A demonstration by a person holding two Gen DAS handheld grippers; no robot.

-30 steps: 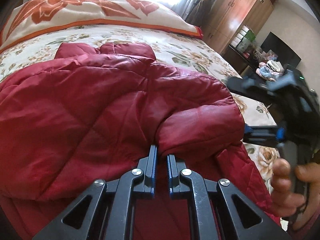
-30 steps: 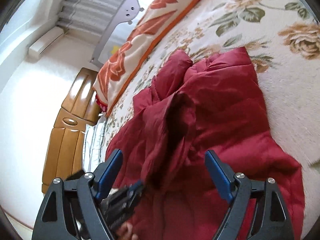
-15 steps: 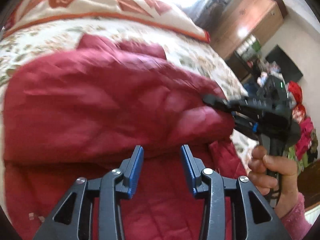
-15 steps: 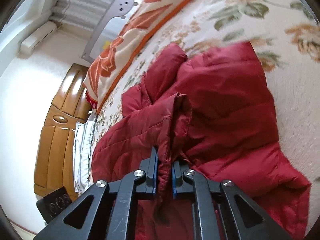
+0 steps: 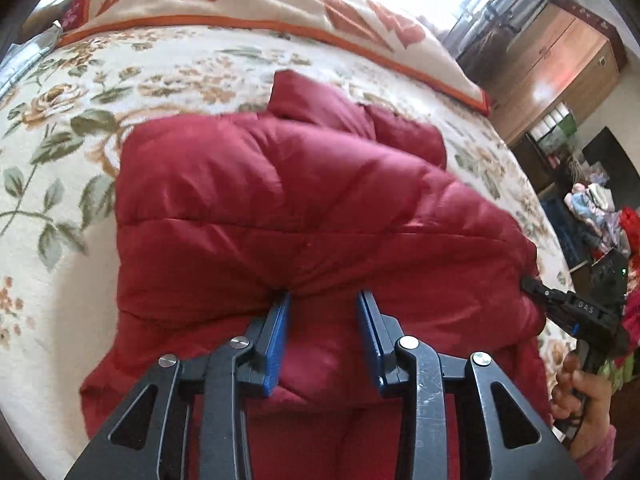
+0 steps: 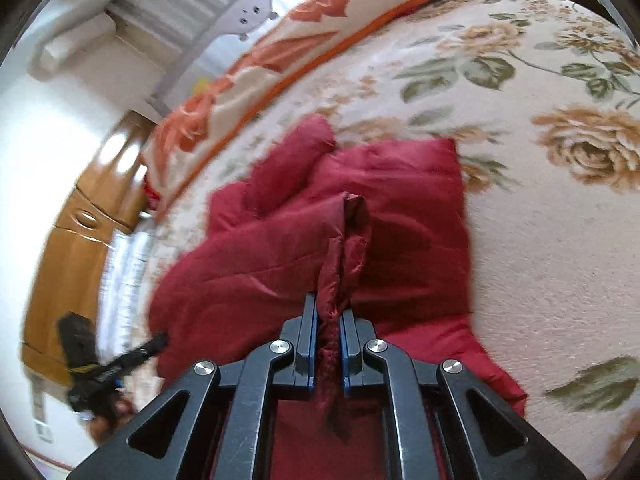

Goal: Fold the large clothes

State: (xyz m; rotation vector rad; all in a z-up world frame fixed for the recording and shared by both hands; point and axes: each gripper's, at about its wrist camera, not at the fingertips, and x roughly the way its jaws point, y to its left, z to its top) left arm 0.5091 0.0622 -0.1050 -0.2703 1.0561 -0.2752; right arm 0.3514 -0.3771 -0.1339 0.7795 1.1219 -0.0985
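Observation:
A dark red quilted jacket [image 5: 280, 208] lies folded over on a floral bed cover [image 5: 60, 152]. My left gripper [image 5: 324, 300] is open, its blue pads just at the folded edge, holding nothing. My right gripper [image 6: 329, 308] is shut on a bunched edge of the jacket [image 6: 400, 232] and lifts it into a ridge. In the left wrist view the right gripper [image 5: 576, 312] grips the jacket's right edge, held by a hand. In the right wrist view the left gripper [image 6: 104, 368] shows blurred at the lower left.
An orange-and-cream flowered blanket [image 5: 248, 4] lies along the head of the bed. Wooden wardrobes [image 5: 560, 68] and a cluttered corner [image 5: 592, 200] stand to the right. A wooden cabinet [image 6: 76, 240] stands beside the bed in the right wrist view.
My left gripper let go of the jacket fold and opened wide. My right gripper closed on the jacket's edge and has drawn it up; the jacket now lies more compact.

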